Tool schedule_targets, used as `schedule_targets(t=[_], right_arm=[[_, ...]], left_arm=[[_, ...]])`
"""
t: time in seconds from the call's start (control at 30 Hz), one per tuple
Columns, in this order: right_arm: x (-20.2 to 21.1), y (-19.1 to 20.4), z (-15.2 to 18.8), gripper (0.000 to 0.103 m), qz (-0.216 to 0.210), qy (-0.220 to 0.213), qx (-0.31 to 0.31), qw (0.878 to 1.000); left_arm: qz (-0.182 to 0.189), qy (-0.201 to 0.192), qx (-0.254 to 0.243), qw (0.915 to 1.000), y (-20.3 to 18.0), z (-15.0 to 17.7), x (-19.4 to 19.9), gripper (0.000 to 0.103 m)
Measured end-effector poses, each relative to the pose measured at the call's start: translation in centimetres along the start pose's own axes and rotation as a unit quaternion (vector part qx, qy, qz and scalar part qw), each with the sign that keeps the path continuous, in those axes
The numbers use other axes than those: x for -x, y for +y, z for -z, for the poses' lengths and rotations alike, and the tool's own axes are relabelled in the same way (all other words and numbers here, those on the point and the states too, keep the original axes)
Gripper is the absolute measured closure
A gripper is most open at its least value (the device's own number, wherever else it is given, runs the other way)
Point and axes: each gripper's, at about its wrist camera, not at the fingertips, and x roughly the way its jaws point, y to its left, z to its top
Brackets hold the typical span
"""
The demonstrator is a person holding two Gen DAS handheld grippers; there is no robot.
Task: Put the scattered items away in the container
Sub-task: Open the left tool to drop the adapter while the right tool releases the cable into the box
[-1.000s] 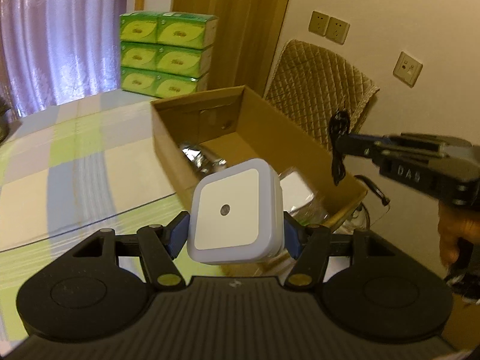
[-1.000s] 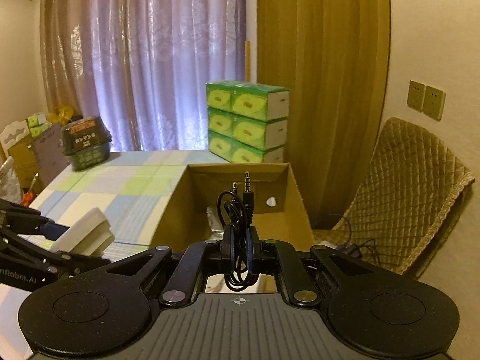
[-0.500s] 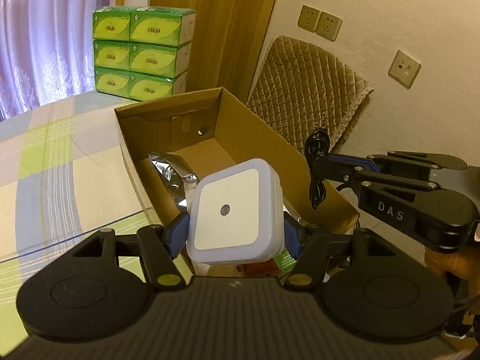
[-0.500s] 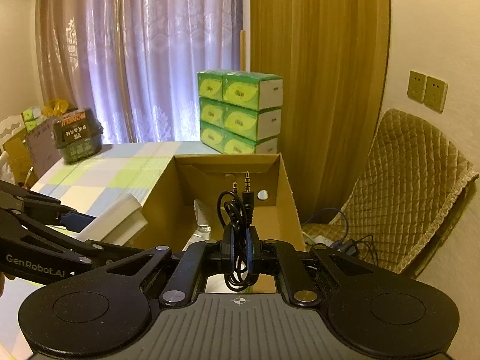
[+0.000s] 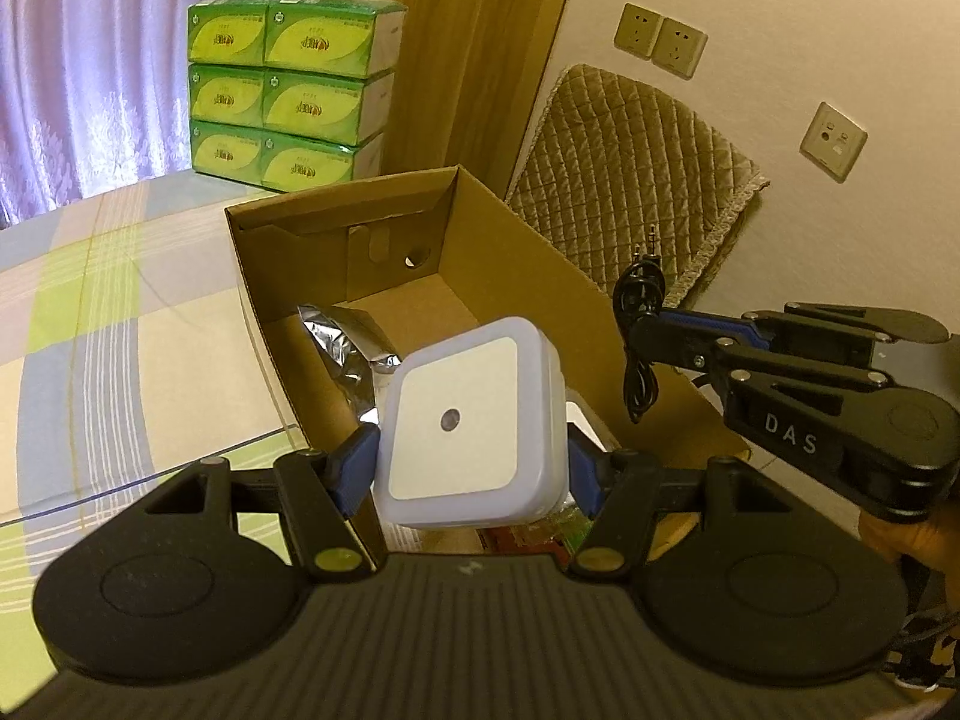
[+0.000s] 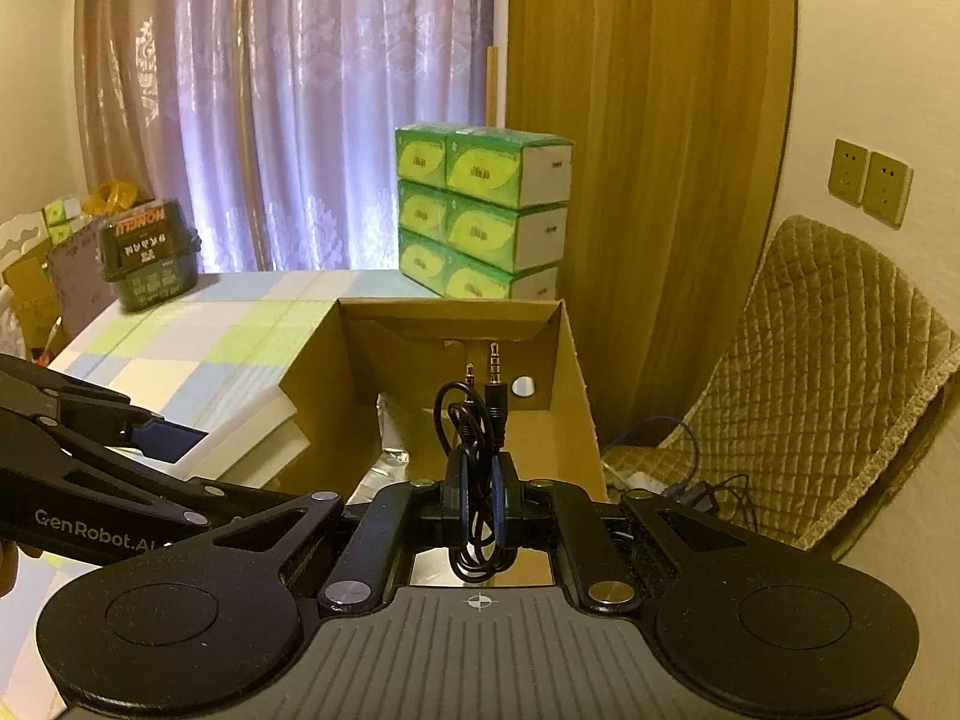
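In the left wrist view, a checked tablecloth [image 5: 120, 312] is seen across the left of the frame, and a stack of green tissue boxes [image 5: 288, 90] stands in the upper left, in front of a purple curtain [image 5: 90, 60]. The open cardboard box [image 5: 540, 252] occupies the centre, with a silver foil packet [image 5: 342, 348] lying inside it near its left wall. At lower centre, the left gripper [image 5: 471, 468] is closed on a white square night light [image 5: 468, 426], its blue pads pressed against the two sides; the light is held over the near end of the box. To the right of centre, the right gripper [image 5: 645, 330] is seen reaching in from the right edge, pinched on a coiled black audio cable [image 5: 642, 360] that hangs beside the right wall of the box. A quilted chair cover [image 5: 630, 168] is seen at upper right.

In the right wrist view, the left gripper [image 6: 174, 438] enters from the left edge with the night light [image 6: 252, 438] between its fingers, just beside the left wall of the box [image 6: 576, 384]. At centre, the right gripper [image 6: 480, 495] is nearly closed, clamping the cable [image 6: 474, 438] with both plugs pointing up, over the near end of the box. The foil packet [image 6: 402, 432] is visible inside.
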Motion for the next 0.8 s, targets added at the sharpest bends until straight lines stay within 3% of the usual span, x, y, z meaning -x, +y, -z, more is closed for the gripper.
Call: schedule_targets(t=[0.8], right_arm=[[-2.4, -0.8, -0.4, 0.093, -0.001, 0.011, 0.011, 1.0]], left_arm=[[-0.022, 0.001, -0.006, 0.9997, 0.8, -0.7, -3.1, 0.044]])
